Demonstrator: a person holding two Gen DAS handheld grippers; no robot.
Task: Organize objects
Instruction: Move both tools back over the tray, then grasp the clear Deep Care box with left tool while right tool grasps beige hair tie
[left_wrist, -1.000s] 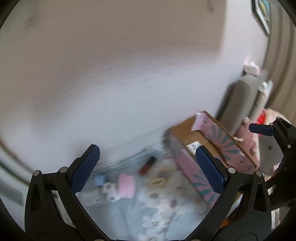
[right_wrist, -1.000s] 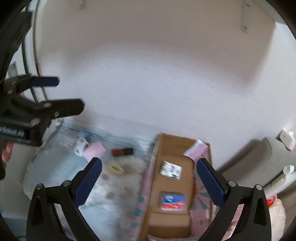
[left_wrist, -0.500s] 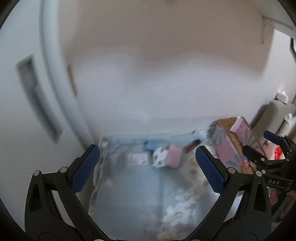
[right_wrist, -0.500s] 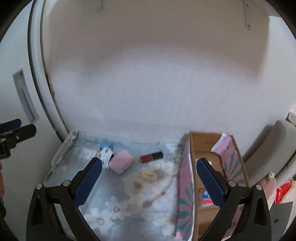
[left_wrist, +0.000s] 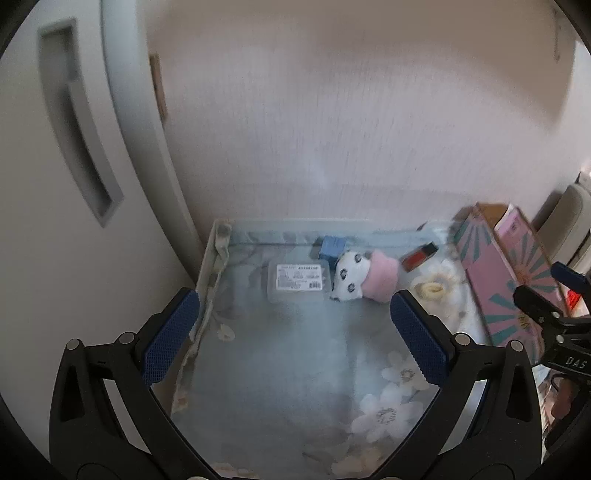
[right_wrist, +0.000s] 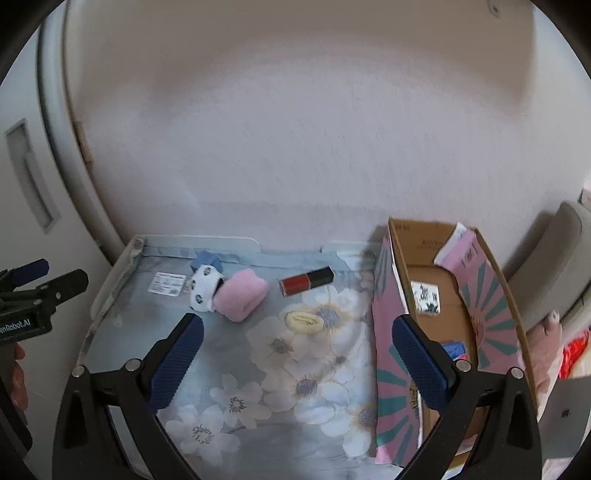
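Both grippers were held above a floral cloth (right_wrist: 295, 373) with their blue pads spread wide and nothing between them. The left gripper (left_wrist: 293, 338) was aimed at the far left corner, where a clear labelled case (left_wrist: 298, 280) lay flat beyond its fingertips, just left of a spotted white roll (left_wrist: 349, 276) that touched a pink roll (left_wrist: 382, 276). A blue block (left_wrist: 332, 248) was seen behind them by the wall. The right gripper (right_wrist: 295, 356) was held further right; a yellow hair tie (right_wrist: 304, 322) lay just ahead between its fingers, a red-and-black lipstick (right_wrist: 306, 281) beyond that. A pink patterned box (right_wrist: 443, 314) stood open at the right finger (right_wrist: 417, 363).
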